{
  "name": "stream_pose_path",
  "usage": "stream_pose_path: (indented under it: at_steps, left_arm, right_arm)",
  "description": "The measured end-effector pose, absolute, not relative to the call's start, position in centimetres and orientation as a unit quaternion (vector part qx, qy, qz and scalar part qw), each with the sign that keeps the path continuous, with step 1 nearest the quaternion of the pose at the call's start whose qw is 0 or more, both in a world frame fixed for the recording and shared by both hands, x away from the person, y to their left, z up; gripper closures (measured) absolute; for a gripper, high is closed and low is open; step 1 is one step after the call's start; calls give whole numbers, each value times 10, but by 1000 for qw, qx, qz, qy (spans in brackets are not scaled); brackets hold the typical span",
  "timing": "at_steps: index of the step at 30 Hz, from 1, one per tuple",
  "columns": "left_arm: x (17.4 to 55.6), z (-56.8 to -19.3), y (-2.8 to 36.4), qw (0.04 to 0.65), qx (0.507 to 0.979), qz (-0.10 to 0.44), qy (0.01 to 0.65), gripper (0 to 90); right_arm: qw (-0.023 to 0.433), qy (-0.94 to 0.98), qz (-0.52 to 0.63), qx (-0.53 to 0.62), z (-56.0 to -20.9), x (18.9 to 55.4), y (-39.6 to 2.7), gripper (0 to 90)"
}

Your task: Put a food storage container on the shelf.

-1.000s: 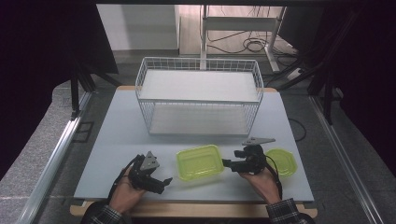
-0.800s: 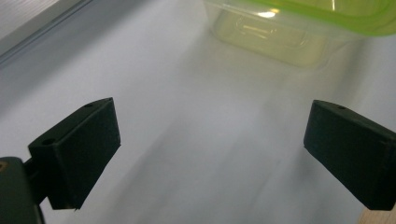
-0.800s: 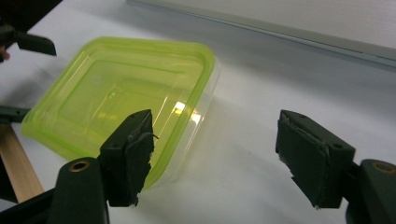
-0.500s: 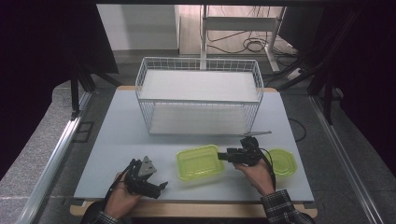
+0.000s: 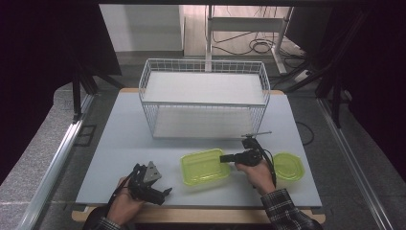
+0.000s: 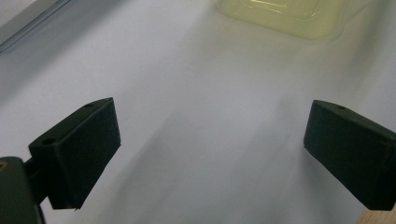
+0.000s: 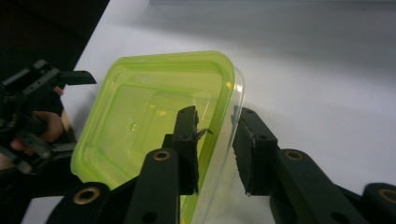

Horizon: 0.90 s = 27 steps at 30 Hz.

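Observation:
A lime-green clear food container (image 5: 203,165) stands open on the grey table near the front. My right gripper (image 5: 224,158) reaches it from the right. In the right gripper view one jaw is inside the container (image 7: 140,107) and the other outside, so my right gripper (image 7: 215,126) straddles its right wall. Its jaws have just been closing, and a thin gap still shows at the inner pad. My left gripper (image 5: 163,194) rests open at the front left, its jaws wide apart over bare table (image 6: 210,140), the container's corner (image 6: 285,18) ahead of it.
A matching green lid (image 5: 287,166) lies on the table right of the container, behind my right hand. A white wire basket (image 5: 203,103) stands at the table's middle back. The table's wooden front edge (image 5: 201,214) runs just below both hands.
My right gripper has moved left from beside the lid to the container, and its jaws have narrowed around the right wall. The left gripper has barely shifted.

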State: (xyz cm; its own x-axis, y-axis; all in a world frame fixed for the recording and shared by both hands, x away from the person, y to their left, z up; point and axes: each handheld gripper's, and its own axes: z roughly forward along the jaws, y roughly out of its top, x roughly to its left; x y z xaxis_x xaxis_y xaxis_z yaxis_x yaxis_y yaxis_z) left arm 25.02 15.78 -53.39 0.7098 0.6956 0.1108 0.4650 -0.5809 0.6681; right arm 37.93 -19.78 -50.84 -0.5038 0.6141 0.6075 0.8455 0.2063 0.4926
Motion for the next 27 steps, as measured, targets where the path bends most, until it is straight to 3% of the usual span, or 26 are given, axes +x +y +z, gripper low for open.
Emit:
stream_pose_path:
  at_steps: [4,27]
  left_arm:
    - [250,-534,157,313,870,186,333,36]
    - [252,-531,165,336,854,186,352,14]
  right_arm:
    - [181,-748,-419,-482,-509,380,-199,791]
    - [174,-718,-476,-477,-469,382,-211,800]
